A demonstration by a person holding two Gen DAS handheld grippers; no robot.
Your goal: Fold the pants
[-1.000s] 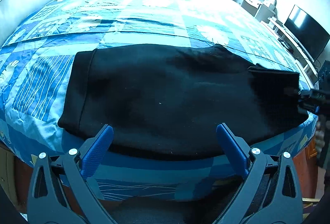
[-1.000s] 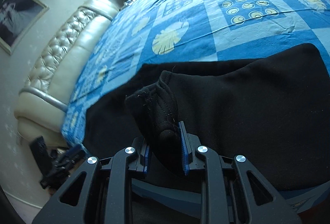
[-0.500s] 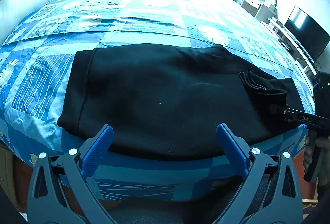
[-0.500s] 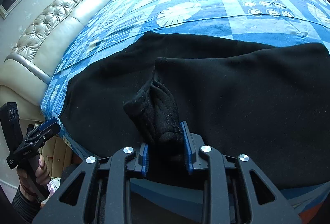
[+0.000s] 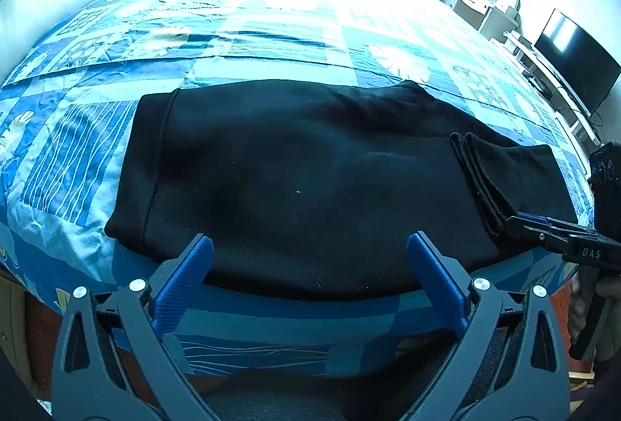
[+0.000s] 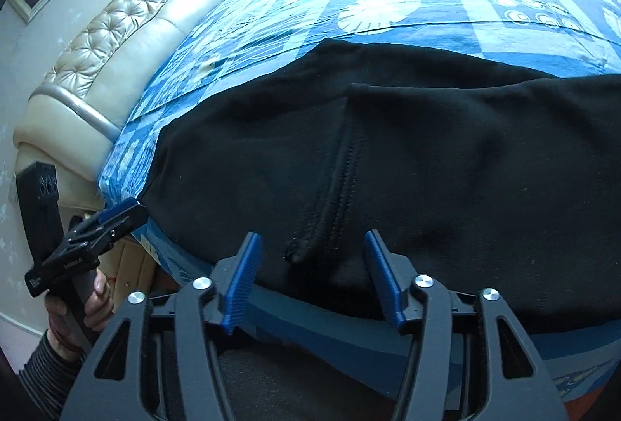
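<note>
- The right hand-held gripper (image 6: 312,275) has its jaws opening; the cuff end (image 6: 341,188) of the pants lies between the blue pads but they do not press on it, so the cloth is let go.
- This cuff end rests on top of the lower layer of the black pants (image 6: 465,168), its hem running from the jaws toward 12 o'clock in the right wrist view. In my judgement the first fold, legs brought over toward the waist, is being laid down now.
- The left hand-held gripper (image 5: 308,275) is spread wide and holds nothing; it hangs at the near edge of the pants, at 6 o'clock in its own view.
- In the left wrist view the folded cuff (image 5: 485,180) lies at 3 o'clock, and the waistband (image 5: 143,157) at 9 o'clock is not covered.
- The pants lie flat on the blue patterned bed (image 5: 271,33), near its front edge.
- What is left, as I judge: the fold reaches only a part of the length, so at least one more fold and some smoothing seem needed.
</note>
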